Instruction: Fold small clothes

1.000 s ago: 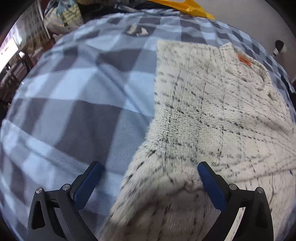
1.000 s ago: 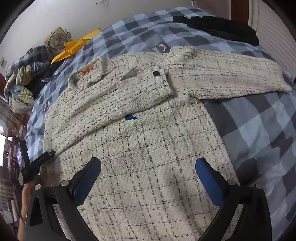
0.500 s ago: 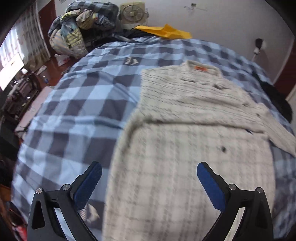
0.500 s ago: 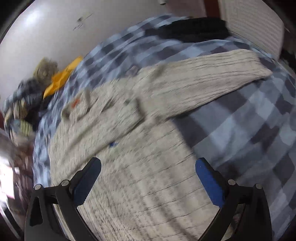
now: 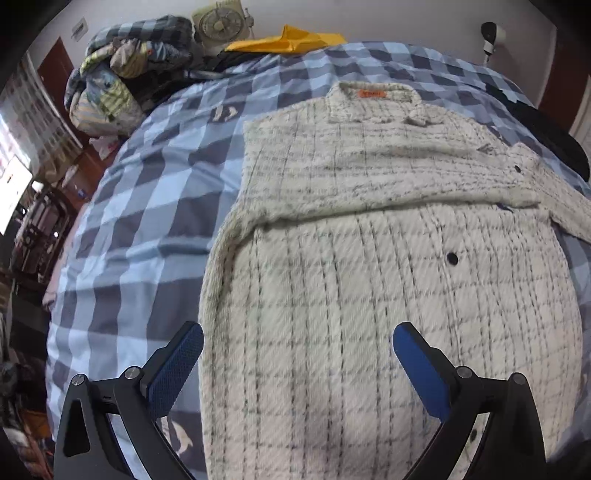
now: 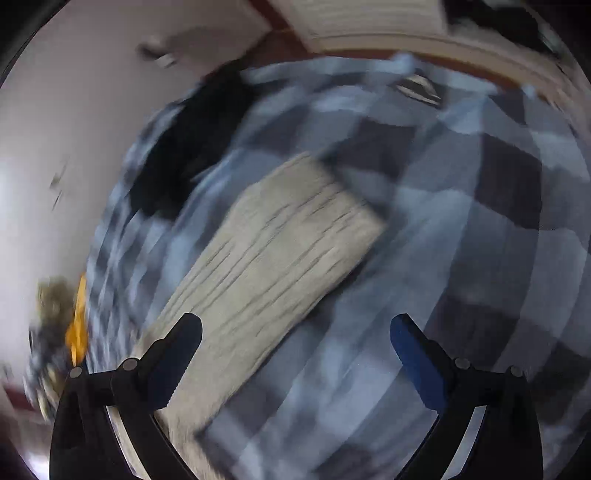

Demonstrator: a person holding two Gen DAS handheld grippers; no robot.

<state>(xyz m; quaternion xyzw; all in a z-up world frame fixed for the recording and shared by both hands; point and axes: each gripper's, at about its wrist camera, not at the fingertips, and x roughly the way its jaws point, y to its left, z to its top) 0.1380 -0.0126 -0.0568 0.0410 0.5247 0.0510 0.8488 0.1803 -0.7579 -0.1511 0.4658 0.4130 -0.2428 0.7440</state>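
Note:
A cream checked knit shirt (image 5: 369, 266) with an orange neck label (image 5: 371, 94) lies flat on the blue plaid bed cover (image 5: 147, 206). One sleeve is folded across its chest. My left gripper (image 5: 297, 345) hovers open above the shirt's lower body, holding nothing. In the blurred right wrist view, the shirt's other sleeve (image 6: 273, 266) stretches out over the cover, its cuff toward the upper right. My right gripper (image 6: 295, 341) is open and empty above that sleeve and the cover beside it.
A heap of clothes (image 5: 122, 81), a small fan (image 5: 221, 26) and a yellow item (image 5: 291, 38) sit at the bed's far left end. A black garment (image 6: 184, 147) lies on the cover beyond the sleeve. A wall (image 6: 74, 110) stands behind.
The left gripper has pulled back and risen from the shirt's left edge to a wider view. The right gripper has swung right from the shirt's body to the outstretched sleeve.

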